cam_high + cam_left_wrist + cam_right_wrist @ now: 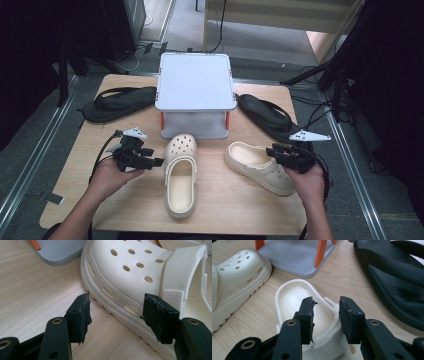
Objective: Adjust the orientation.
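On the wooden tabletop (220, 200) two cream clogs lie near the front edge; the left clog (180, 175) sits at about 6 o'clock from the middle, its holed toe toward 12 o'clock and its open heel toward the person; the right clog (260, 166) lies at about 4 o'clock, slanted, one end toward 10 o'clock and the other under the right hand. Behind them, at 12 o'clock, stands a grey shoe rack (195, 95) with orange posts; its flat top carries nothing, and its lower shelf, as far as the right gripper view shows it, is bare. A black sandal (120, 102) lies at 9 o'clock of the rack and another black sandal (265, 116) at 3 o'clock of it, both on the tabletop outside the rack. The left gripper (115, 312) is released, jaws wide apart just beside the ribbed sole edge of the left clog, one pad over bare wood, the other against or just over the sole rim; I cannot tell which. The right gripper (326, 315) straddles the raised rim of the right clog; its jaws stand partly apart on either side of that wall; whether the pads press on it I cannot tell.
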Tool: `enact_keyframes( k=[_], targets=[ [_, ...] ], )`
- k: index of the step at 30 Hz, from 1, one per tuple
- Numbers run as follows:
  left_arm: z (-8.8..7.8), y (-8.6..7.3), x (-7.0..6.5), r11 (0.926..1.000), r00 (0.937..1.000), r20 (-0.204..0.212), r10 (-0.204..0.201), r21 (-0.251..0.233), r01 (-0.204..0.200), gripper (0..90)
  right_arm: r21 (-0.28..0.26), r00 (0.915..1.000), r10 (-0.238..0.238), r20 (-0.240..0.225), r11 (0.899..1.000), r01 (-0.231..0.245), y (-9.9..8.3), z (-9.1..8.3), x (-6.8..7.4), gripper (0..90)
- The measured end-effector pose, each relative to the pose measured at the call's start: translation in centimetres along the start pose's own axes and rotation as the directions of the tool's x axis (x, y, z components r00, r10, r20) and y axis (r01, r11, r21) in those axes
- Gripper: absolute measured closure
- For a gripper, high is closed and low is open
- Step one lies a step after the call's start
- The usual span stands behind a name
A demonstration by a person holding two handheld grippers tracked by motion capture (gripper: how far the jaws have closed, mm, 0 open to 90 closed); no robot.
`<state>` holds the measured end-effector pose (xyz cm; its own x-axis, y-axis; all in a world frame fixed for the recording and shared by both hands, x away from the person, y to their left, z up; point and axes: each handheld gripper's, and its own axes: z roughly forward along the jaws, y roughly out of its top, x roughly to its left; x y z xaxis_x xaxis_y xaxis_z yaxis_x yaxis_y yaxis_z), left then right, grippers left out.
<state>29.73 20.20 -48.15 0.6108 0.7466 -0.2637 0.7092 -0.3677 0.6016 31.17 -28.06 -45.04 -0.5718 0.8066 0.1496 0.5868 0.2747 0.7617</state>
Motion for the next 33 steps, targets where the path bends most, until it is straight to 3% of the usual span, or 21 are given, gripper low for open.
enact_keyframes(
  k=[5,8,12,16,24,25,29,33],
  targets=[
    [0.0,0.0,0.0,1.0,1.0,-0.002,0.003,0.002,-0.003,39.5,0.022,0.9989,0.004,0.047,1.0,-0.005,-0.3,-0.3,-0.9,62.8],
    [-0.1,-0.1,0.1,1.0,1.0,-0.002,0.003,0.001,-0.003,39.5,0.016,0.9992,0.027,0.03,0.999,-0.027,-0.3,-0.3,-1.2,62.7],
    [-0.1,0.0,0.1,1.0,1.0,-0.001,0.004,0.0,-0.004,39.5,0.021,0.9992,0.021,0.034,1.0,-0.022,-0.3,-0.1,-1.1,61.7],
    [0.1,0.0,0.0,1.0,1.0,-0.004,0.007,0.006,-0.007,39.5,0.05,0.999,0.031,0.032,0.998,-0.033,-0.4,0.9,-1.0,57.5],
    [-0.1,-0.2,-0.1,0.9999,0.9999,-0.01,0.012,0.007,-0.012,39.5,0.109,0.9979,0.031,0.057,0.993,-0.037,0.1,2.6,-0.8,57.2],
    [-0.1,-0.2,-0.1,0.9999,0.9999,-0.011,0.01,0.005,-0.01,39.5,0.162,0.9958,0.004,0.091,0.987,-0.019,0.2,3.2,-0.5,58.0],
    [-0.3,-0.4,-0.1,0.9999,0.9999,-0.012,0.01,0.006,-0.01,39.6,0.177,0.9956,0.015,0.093,0.984,-0.032,0.3,3.6,-0.6,60.0],
    [-0.4,-0.6,0.0,1.0,0.9998,-0.018,0.005,-0.002,-0.005,39.7,0.202,0.9956,0.001,0.093,0.979,-0.02,0.7,3.6,-0.5,70.9]
  ],
)
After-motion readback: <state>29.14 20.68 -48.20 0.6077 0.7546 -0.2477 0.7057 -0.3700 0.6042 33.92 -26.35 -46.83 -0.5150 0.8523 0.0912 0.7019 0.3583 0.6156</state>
